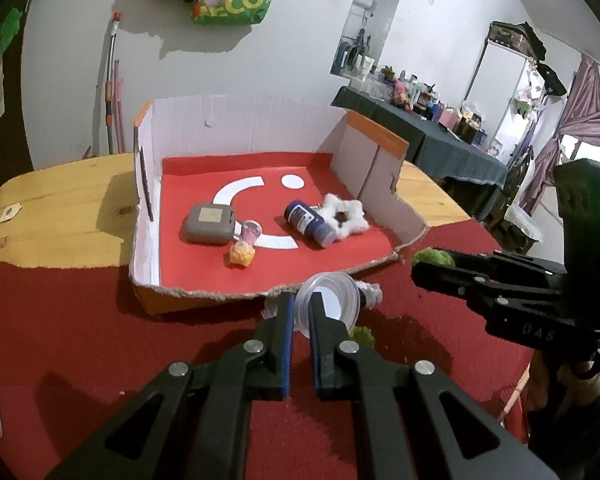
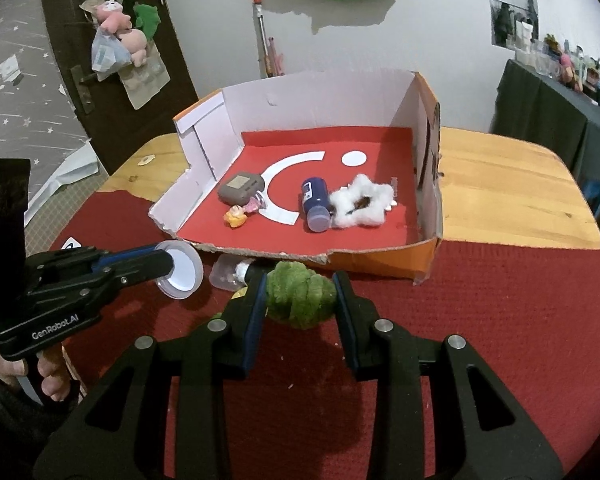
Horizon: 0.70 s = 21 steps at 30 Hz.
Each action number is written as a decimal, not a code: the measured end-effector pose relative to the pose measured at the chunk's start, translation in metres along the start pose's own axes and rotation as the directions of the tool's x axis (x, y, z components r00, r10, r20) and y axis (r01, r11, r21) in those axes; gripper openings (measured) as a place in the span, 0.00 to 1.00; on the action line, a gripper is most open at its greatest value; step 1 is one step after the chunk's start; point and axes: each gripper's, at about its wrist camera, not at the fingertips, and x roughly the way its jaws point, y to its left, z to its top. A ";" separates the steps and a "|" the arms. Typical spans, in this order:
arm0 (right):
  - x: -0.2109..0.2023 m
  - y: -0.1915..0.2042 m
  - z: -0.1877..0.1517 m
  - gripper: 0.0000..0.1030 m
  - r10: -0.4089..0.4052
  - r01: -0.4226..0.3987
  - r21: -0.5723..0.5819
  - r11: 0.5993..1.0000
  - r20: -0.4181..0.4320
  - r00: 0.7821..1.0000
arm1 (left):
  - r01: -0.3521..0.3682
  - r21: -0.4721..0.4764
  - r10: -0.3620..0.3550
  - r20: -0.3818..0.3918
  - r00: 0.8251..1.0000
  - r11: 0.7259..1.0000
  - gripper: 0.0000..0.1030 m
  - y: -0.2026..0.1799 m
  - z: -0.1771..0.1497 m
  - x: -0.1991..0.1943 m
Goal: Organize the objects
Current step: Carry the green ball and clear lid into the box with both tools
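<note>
My left gripper (image 1: pixel 300 300) is shut on the rim of a clear plastic lid (image 1: pixel 330 302), held just before the torn front edge of the cardboard box (image 1: pixel 204 292); it also shows in the right wrist view (image 2: pixel 172 266) with the lid (image 2: pixel 182 270). My right gripper (image 2: pixel 300 286) is shut on a green fuzzy ball (image 2: pixel 300 298), seen at right in the left wrist view (image 1: pixel 434 257). In the box lie a grey case (image 1: pixel 210 224), a blue bottle (image 1: pixel 310 222), a white fluffy star (image 1: pixel 346 216) and a small yellow toy (image 1: pixel 242 255).
A small clear jar (image 2: pixel 230 274) lies on the red cloth (image 2: pixel 500 340) before the box. The cloth covers the near part of a wooden table (image 2: pixel 500 184). A cluttered dark table (image 1: pixel 440 136) stands at the back right.
</note>
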 end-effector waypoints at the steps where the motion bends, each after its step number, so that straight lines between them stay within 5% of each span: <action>1: 0.000 0.000 0.001 0.31 0.001 -0.001 -0.002 1.000 0.001 1.000 | 0.000 0.001 0.000 0.003 1.000 1.000 0.07 0.000 0.002 0.000; 21: 0.024 -0.004 0.037 0.31 0.018 -0.019 -0.021 1.000 -0.032 0.999 | -0.012 0.003 0.012 -0.006 1.000 1.000 0.07 0.011 0.031 0.020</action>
